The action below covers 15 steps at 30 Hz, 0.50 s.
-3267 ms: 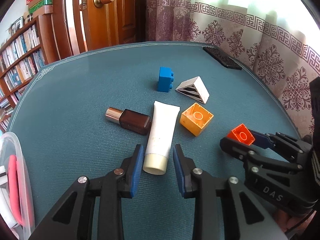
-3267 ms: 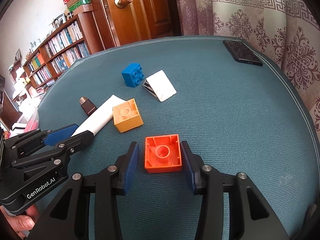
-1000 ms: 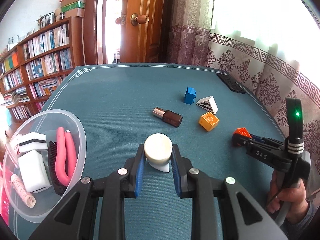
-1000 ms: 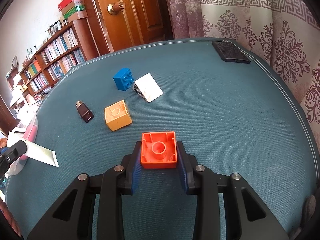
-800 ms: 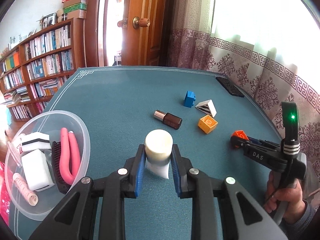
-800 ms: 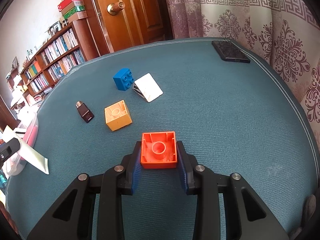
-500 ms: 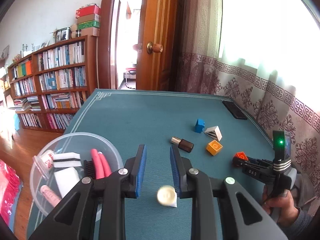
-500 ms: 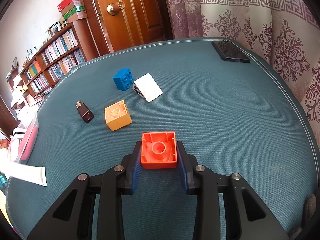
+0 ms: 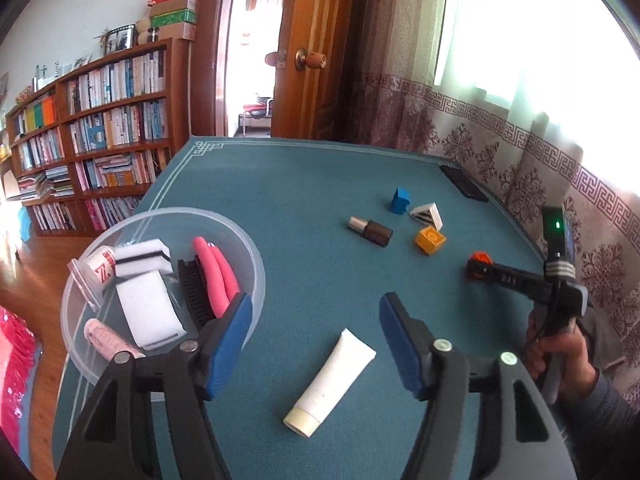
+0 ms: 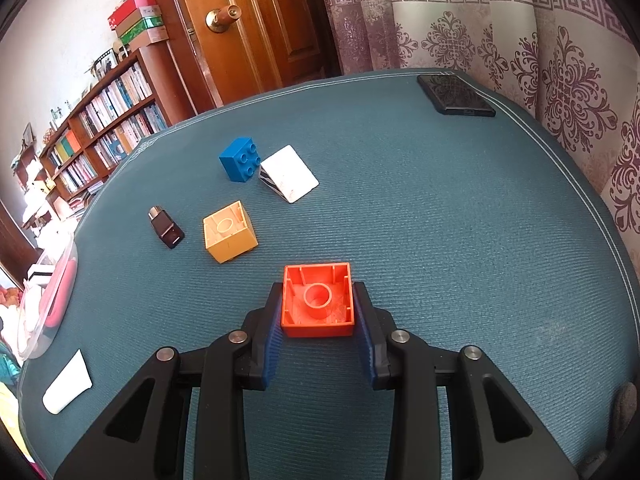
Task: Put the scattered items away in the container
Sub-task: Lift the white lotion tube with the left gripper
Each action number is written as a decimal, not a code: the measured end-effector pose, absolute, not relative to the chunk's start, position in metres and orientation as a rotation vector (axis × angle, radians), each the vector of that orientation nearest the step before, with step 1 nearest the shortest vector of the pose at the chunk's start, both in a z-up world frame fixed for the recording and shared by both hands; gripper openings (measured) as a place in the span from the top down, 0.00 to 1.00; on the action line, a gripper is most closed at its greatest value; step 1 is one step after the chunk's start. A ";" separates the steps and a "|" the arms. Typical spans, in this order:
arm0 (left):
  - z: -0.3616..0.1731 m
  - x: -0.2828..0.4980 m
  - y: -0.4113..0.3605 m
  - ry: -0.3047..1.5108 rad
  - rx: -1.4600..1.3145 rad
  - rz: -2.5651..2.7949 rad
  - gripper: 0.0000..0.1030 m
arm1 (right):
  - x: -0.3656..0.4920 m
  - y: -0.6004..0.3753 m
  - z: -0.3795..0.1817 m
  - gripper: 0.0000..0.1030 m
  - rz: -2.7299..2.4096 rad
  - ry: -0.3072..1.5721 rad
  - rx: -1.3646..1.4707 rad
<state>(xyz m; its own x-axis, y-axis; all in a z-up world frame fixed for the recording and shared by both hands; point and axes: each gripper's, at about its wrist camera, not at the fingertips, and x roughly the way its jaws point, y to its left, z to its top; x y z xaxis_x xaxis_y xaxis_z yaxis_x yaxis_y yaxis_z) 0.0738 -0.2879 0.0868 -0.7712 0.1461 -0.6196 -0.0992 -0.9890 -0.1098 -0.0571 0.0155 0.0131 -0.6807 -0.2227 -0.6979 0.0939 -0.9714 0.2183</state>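
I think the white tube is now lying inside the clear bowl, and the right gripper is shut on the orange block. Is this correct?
Not quite. The white tube lies on the teal table beside the clear bowl, not inside it; the left wrist view shows this, under the open left gripper. The right gripper is indeed shut on the orange block.

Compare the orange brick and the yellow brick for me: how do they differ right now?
The orange brick is clamped in the right claw; the yellow brick lies free on the table, untouched. The orange brick faces the right wrist camera squarely, while the yellow brick sits turned at an angle. Both show a hollow underside with a round tube inside, and both are outside the container.
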 end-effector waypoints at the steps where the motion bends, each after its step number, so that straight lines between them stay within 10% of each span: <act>1: 0.080 0.077 -0.283 -0.077 -1.022 2.817 0.25 | -0.057 0.016 0.013 0.66 -2.720 -0.244 1.162; 10: 0.030 0.078 -0.268 0.055 -1.186 2.717 0.24 | -0.057 0.016 0.013 0.66 -2.720 -0.241 1.162; 15: 0.011 0.069 -0.266 0.077 -1.260 2.696 0.42 | -0.057 0.016 0.013 0.66 -2.722 -0.237 1.162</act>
<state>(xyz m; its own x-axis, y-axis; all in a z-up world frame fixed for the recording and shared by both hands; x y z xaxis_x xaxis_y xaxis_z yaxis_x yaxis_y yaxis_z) 0.0693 -0.2656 0.0109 -0.6305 0.1273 -0.7657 -0.1705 -0.9851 -0.0234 -0.0572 0.0161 0.0130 -0.6809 -0.2190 -0.6988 0.0952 -0.9726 0.2121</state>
